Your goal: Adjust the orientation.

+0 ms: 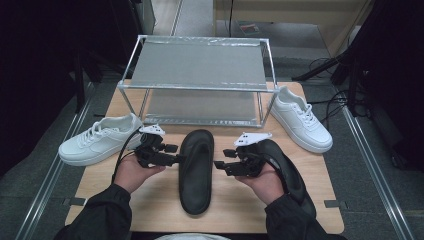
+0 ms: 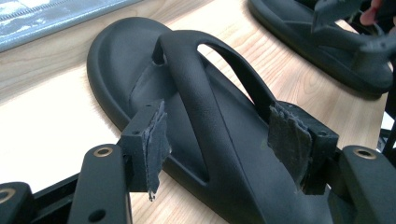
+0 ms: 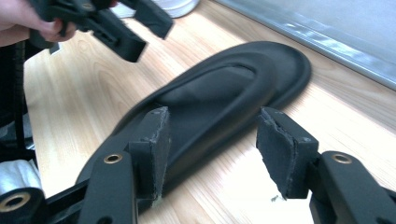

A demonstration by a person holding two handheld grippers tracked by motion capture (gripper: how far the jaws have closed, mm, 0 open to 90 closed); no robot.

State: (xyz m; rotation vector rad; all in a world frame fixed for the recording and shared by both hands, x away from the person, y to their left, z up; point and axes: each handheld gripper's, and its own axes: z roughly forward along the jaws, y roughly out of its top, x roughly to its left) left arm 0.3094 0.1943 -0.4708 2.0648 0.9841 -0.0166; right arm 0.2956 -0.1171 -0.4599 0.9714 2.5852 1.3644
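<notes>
The black sandal [image 1: 196,170] lies flat at the centre of the counter [image 1: 150,200], toe toward the rack [image 1: 200,80]. It looks light, rubbery and bendy; its strap [image 2: 196,88] or side edge is the best hold. Left tongs [image 1: 175,159] and right tongs [image 1: 220,166] flank it, both apart and empty.

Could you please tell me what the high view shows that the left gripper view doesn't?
High view: the left white sneaker, the right white sneaker and a metal-framed two-tier rack. Left gripper view: a thong strap close up, framed by the frayed pads of the open left tongs. Both: the black flip-flop on the wooden table.
</notes>
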